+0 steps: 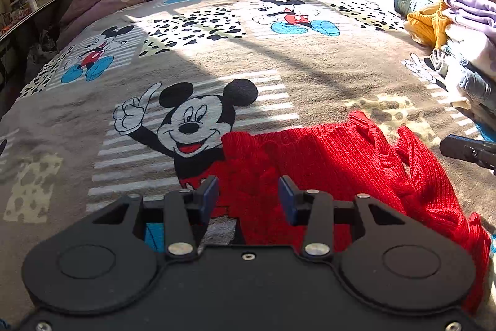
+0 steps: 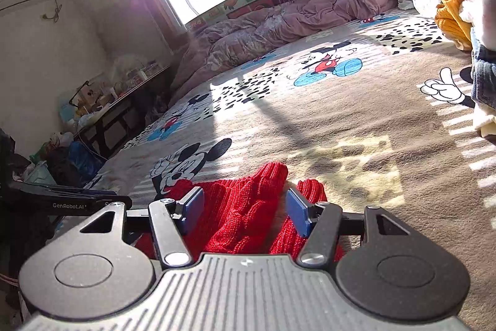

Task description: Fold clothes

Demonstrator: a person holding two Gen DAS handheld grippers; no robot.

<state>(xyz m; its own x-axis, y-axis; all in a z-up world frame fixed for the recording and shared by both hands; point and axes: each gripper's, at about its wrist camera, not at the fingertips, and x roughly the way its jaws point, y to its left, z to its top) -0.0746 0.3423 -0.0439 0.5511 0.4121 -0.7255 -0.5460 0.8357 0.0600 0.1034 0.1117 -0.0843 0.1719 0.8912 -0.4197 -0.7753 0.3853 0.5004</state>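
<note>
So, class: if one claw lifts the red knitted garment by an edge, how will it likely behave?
The red knitted garment would probably droop and stretch, since it already lies rumpled in soft folds. Its chunky ribbed knit suggests some weight and good grip, so it seems unlikely to slip from the left claw.

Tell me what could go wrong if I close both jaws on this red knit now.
1. The red sweater lies bunched on the Mickey blanket; either gripper, left or right, with jaws open above it, might pinch the blanket too.
2. Its ridges overlap, so a grip may catch several layers and fold unevenly.
3. The clothes pile sits close on the right; a wide sweep could topple it.
</note>
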